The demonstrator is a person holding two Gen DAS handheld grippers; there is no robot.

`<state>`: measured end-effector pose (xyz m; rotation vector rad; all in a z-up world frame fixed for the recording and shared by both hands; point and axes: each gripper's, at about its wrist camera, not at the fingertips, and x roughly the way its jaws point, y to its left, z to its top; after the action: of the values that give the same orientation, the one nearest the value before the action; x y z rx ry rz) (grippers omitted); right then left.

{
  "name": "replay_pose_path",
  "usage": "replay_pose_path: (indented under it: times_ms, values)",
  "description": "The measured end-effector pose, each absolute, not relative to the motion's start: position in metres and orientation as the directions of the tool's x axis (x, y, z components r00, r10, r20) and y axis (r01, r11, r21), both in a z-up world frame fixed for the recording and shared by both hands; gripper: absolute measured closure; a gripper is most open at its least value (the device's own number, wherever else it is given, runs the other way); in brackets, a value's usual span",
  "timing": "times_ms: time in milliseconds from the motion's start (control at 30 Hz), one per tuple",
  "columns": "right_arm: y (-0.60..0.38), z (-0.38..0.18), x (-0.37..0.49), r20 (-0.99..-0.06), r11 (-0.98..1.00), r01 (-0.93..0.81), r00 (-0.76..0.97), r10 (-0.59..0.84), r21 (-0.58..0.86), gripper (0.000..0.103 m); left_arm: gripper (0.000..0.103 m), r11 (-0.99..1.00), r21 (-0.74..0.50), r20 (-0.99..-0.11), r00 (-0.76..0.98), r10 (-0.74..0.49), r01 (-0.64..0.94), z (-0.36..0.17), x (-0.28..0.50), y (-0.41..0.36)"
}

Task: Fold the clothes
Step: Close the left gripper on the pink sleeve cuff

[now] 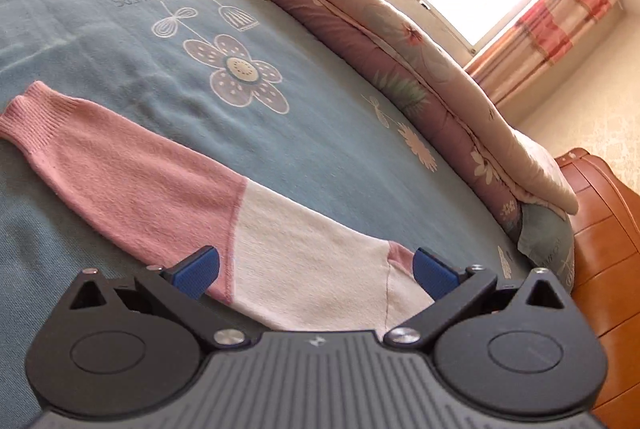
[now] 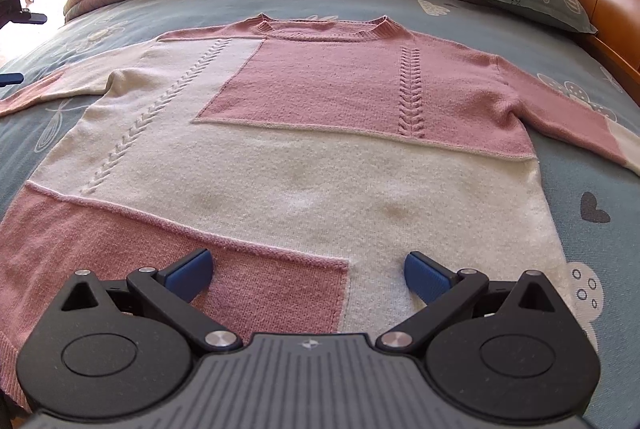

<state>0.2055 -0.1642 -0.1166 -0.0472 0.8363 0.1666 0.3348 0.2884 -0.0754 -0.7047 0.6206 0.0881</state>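
left wrist: our left claw [image 1: 316,271] hangs with its jaws apart over the sleeve [image 1: 132,173], which lies stretched flat on the bed [image 1: 120,41], cuff far out

right wrist: our right claw [image 2: 308,277] hovers spread wide and empty above the hem of the sweater [image 2: 304,157], laid flat face up, both sleeves out sideways. we judge a sleeve fold is in hand; next we need to pinch the sleeve and carry it across the body
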Motion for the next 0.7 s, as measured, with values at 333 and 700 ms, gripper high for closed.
replay_pose_path:
  times_ms: [333, 700]
  values:
    - [-0.163, -0.118, 0.21, -0.741, 0.982, -0.186, 0.659, 0.13, 0.006, 0.0, 0.001, 0.728, -0.585, -0.588, 0.805, -0.078, -0.357, -0.106, 0.386, 0.346]
    - [-0.159, -0.121, 0.211, -0.726, 0.982, -0.188, 0.676, 0.125, -0.006, 0.0, 0.001, 0.655, -0.655, -0.529, 0.847, -0.044, -0.375, -0.103, 0.342, 0.379]
